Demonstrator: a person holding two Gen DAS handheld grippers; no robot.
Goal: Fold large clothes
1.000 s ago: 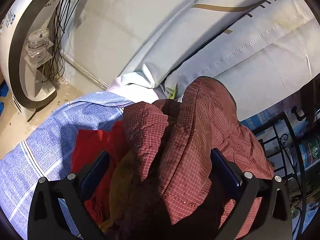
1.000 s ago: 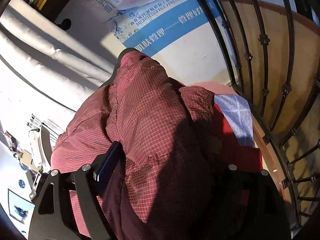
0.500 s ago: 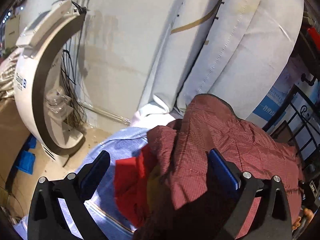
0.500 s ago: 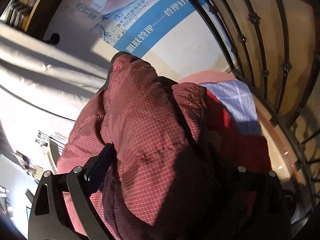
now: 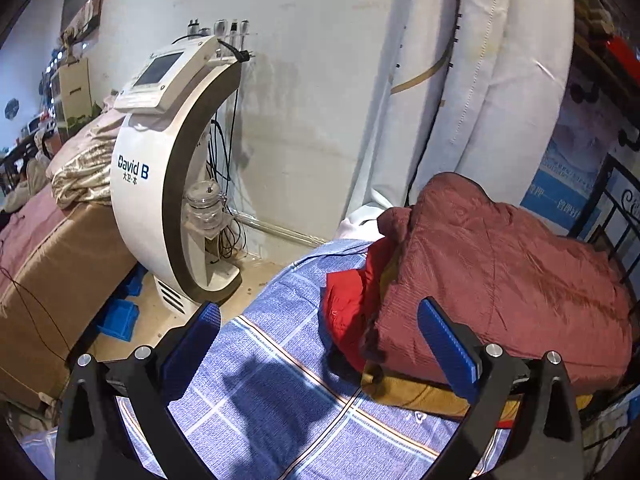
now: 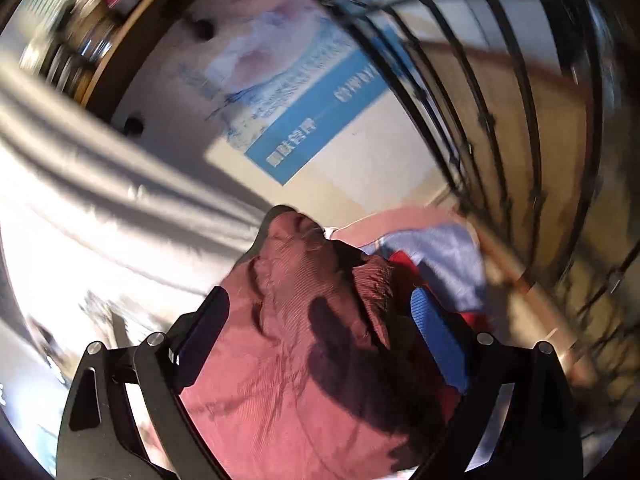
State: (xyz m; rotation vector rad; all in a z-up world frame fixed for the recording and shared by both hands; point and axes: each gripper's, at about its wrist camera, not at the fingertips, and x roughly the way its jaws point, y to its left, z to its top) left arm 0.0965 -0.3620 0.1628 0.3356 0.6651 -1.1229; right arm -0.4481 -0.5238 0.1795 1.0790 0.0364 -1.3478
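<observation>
The maroon checked padded jacket (image 5: 500,280) lies folded in a bundle on top of a red garment (image 5: 348,308) and a mustard one (image 5: 420,392), on a blue checked sheet (image 5: 280,380). My left gripper (image 5: 320,336) is open and hovers over the sheet just left of the pile, holding nothing. The right wrist view is motion-blurred. In it the jacket (image 6: 300,340) fills the space below and between the wide-apart fingers of my right gripper (image 6: 320,336), which is open. The red garment (image 6: 404,264) peeks out beyond the jacket.
A white arc-shaped machine (image 5: 160,184) with cables stands on the floor to the left, beside a cardboard box (image 5: 52,280) and blue bins (image 5: 120,320). Pale rolled mattresses (image 5: 480,80) lean on the wall behind. A black metal railing (image 6: 520,120) runs along the right.
My left gripper has drawn back and leftward off the jacket, which now rests on the pile. The right gripper has also pulled back a little and is moving fast.
</observation>
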